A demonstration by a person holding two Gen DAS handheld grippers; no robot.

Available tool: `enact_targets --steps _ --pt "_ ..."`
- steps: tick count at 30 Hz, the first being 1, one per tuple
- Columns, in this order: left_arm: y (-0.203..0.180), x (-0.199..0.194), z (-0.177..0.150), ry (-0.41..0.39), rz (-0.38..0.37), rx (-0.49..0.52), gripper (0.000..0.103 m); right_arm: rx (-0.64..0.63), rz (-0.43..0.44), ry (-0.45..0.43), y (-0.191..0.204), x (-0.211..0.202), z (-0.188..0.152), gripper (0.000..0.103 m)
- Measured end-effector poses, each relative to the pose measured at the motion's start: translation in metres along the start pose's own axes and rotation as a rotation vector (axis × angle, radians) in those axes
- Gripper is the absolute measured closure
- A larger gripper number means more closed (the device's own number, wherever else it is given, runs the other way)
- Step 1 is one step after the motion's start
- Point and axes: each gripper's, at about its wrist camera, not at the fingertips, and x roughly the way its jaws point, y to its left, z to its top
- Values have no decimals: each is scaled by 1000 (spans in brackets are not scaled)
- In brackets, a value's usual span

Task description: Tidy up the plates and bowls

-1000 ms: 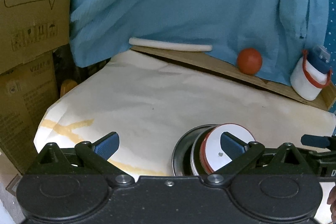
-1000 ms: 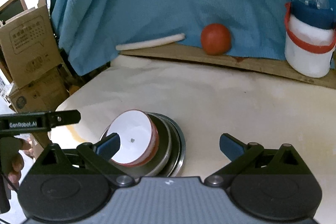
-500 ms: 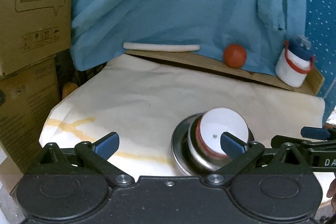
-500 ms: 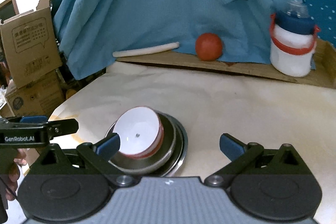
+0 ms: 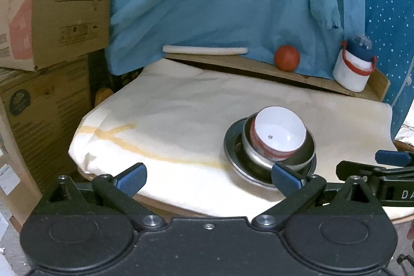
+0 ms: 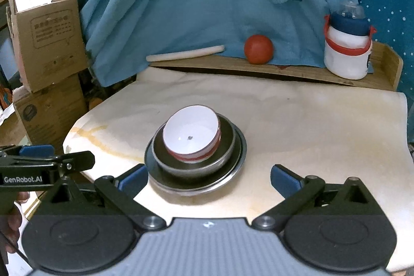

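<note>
Nearest, both tongs are spread wide and hold nothing: the left gripper (image 5: 208,176) has the stack just ahead of its right finger, while the right gripper (image 6: 209,176) has it ahead, nearer its left finger. Only the right wrist view shows the left tool's "GenRobot.AI" label at its left edge; only the left wrist view shows the yellow stain running across the cloth-covered table (image 5: 181,105). A white bowl with red stripes (image 6: 192,137) sits tilted inside a steel bowl (image 6: 222,159), which rests on a steel plate (image 6: 239,162). Farther off, on the wooden ledge, lie a white stick (image 6: 185,53), a red ball (image 6: 258,49) and a white jar (image 6: 347,48)
</note>
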Motion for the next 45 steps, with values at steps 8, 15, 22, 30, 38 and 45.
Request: enact_targets --steps 8,15,22,30,38,45 --pt "3 -11 -12 -23 11 45 1 8 -18 -9 8 -12 -15 0" --pt "3 -17 -22 -24 11 64 1 18 -32 -6 10 -21 -28 0" --pt "3 -19 -25 -23 12 63 1 20 -39 4 9 -27 -36 0" --pt "4 -21 -30 -22 12 66 1 13 -39 15 10 -29 -39 0" --pt "4 -18 -30 -14 9 68 1 15 -41 36 11 -26 -40 0" --pt "6 -15 -30 -8 9 64 1 11 -37 44 13 -24 -40 0"
